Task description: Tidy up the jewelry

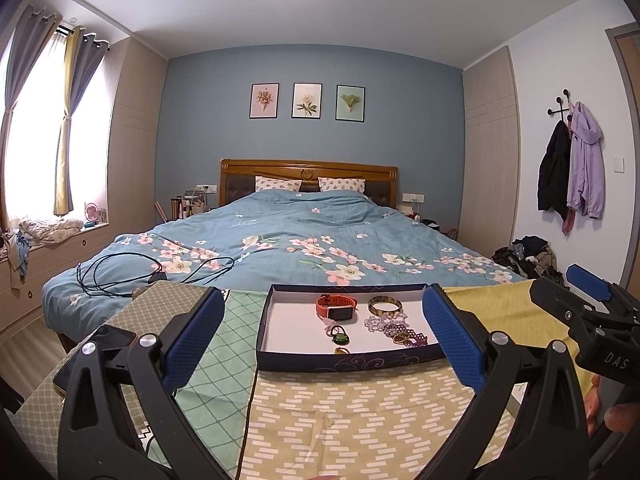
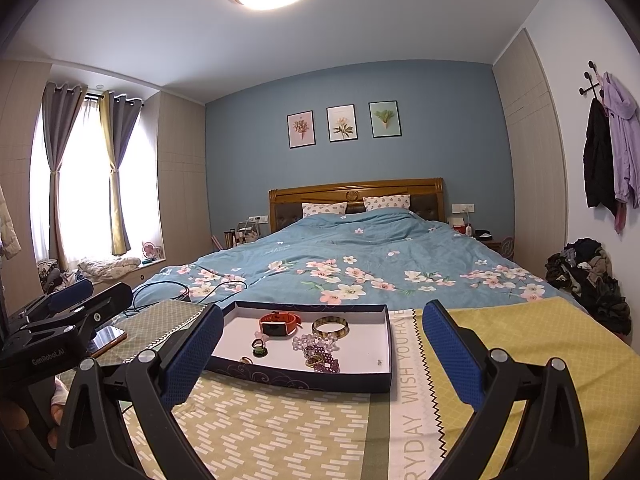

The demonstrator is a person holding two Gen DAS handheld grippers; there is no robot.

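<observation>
Tools first: my left tool (image 1: 320, 344) has its blue-padded jaws spread wide with nothing between them, and my right tool (image 2: 322, 348) stands just as wide and just as empty. Both hover low over the patterned cloth (image 2: 280, 420) that covers the counter, side by side, each pointing at the tray.

Straight ahead of both sits the dark-walled shallow tray (image 2: 312, 380) with its white floor. Inside it I can see an orange-strapped watch (image 2: 280, 323) toward the back, a gold bangle (image 2: 330, 326) beside it, a green-stoned ring (image 2: 259, 347) nearer me, a small gold ring (image 2: 246, 360) close to the front wall, and a tangle of clear and purple beaded pieces (image 2: 320, 354) with another gold ring lying on them. A phone (image 2: 108, 338) rests on the cloth off to the left; beyond the counter is the bed (image 2: 360, 256).

All the jewelry I can make out lies inside the tray. That would fit pieces already gathered in, or a heap waiting to be sorted. I cannot settle which from this. The beaded tangle looks like the fiddly part: any grasp there would need a narrow, careful pinch so neighbouring strands do not drag along.
</observation>
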